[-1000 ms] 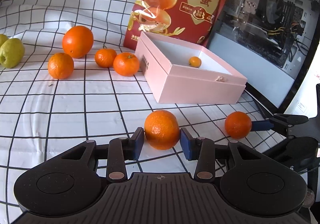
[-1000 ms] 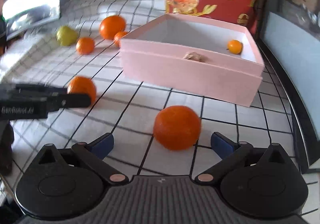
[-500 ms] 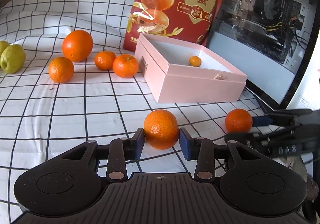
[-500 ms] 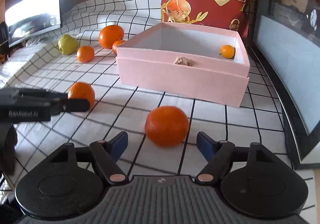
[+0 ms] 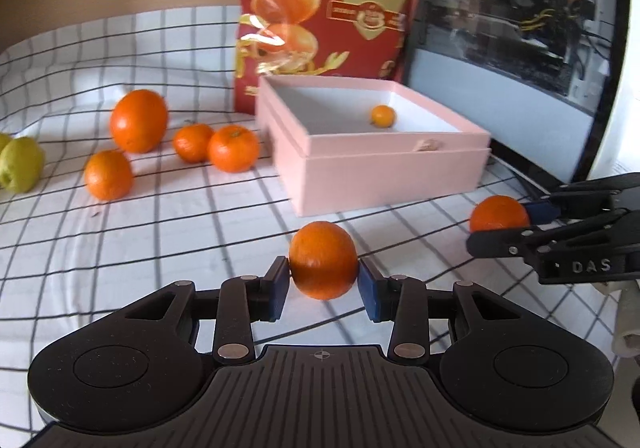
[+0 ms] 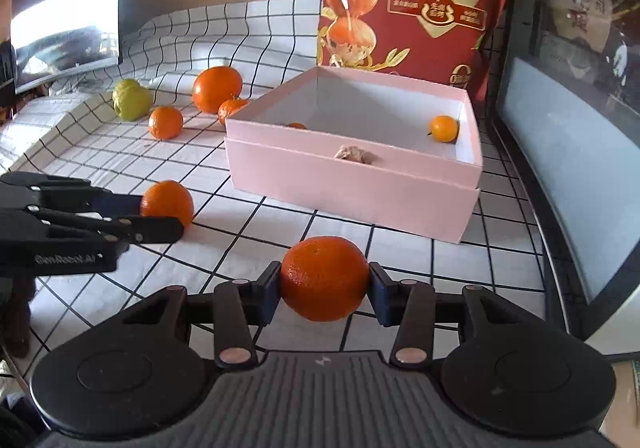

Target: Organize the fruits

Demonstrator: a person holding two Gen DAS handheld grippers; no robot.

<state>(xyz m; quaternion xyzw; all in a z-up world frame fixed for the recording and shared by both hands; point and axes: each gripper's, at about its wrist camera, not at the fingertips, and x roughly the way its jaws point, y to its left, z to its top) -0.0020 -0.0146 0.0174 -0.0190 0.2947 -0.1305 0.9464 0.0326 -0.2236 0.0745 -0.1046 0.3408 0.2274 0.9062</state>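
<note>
Matte black throughout, faintly speckled. Left tool (image 5: 323,290): two rounded lobes with shallow circular recesses beside a ribbed centre plate bearing a small crosshair mark; slim linkage arms with copper-coloured rivets running from that plate to blue pads (image 5: 276,294). Right tool (image 6: 324,292): same lobes, rivets and blue pads around its own ribbed plate, marked with a small lightning bolt. Pale lettering on the side housings: "DAS" on the right tool, "GenRobot.AI" on the left.

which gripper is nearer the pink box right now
Hard to call; the right looks slightly nearer. The right gripper holds its orange by the pink box's front corner; the left gripper holds another before the front wall.
</note>
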